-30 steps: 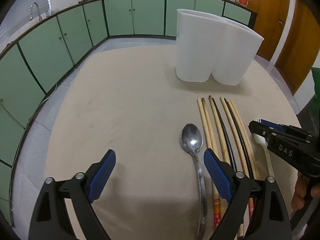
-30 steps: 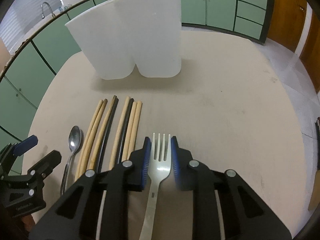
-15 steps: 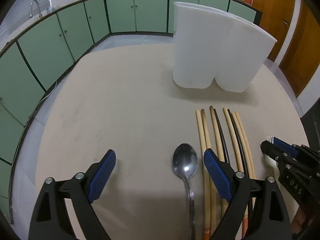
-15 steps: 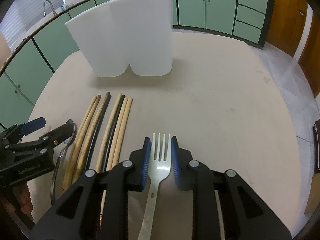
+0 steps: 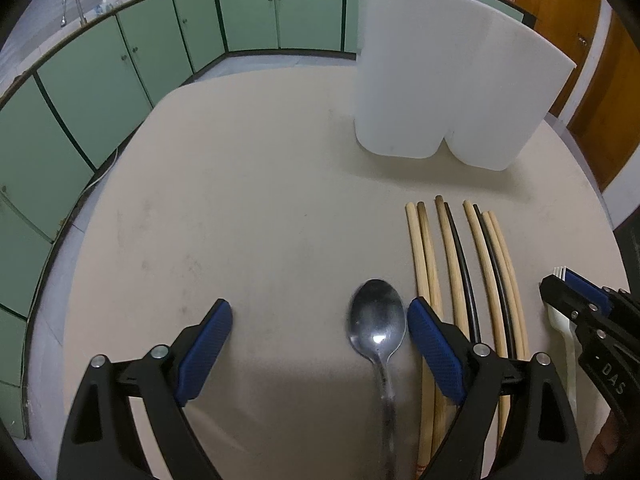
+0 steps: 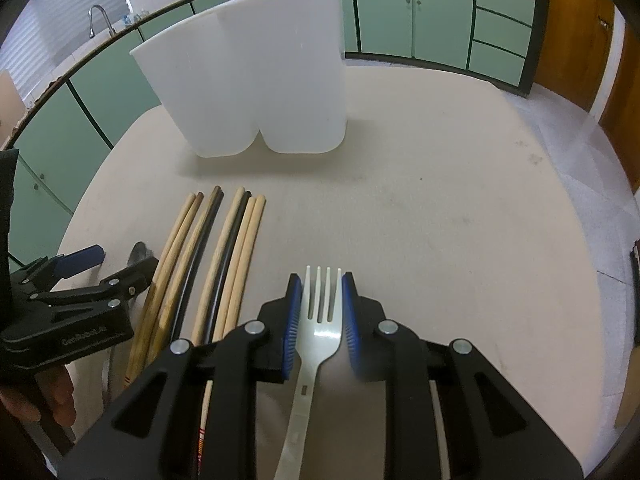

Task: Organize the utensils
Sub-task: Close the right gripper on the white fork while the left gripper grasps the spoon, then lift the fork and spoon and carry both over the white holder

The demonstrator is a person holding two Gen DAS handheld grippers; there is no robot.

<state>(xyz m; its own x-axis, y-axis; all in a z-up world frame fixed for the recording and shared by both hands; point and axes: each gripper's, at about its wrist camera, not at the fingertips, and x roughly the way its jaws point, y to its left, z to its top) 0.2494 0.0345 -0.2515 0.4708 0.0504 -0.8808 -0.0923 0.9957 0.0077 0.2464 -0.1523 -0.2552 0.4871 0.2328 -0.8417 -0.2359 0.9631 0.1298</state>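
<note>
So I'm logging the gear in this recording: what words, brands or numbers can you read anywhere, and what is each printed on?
"DAS" on the black body of the right gripper, seen in the left wrist view.
"GenRobot.AI", as best it reads, small and faint, on the black body of the left gripper, seen in the right wrist view.
Red bands near the ends of the chopsticks: no lettering readable.
A small stamp on the fork handle: too small to read.
</note>
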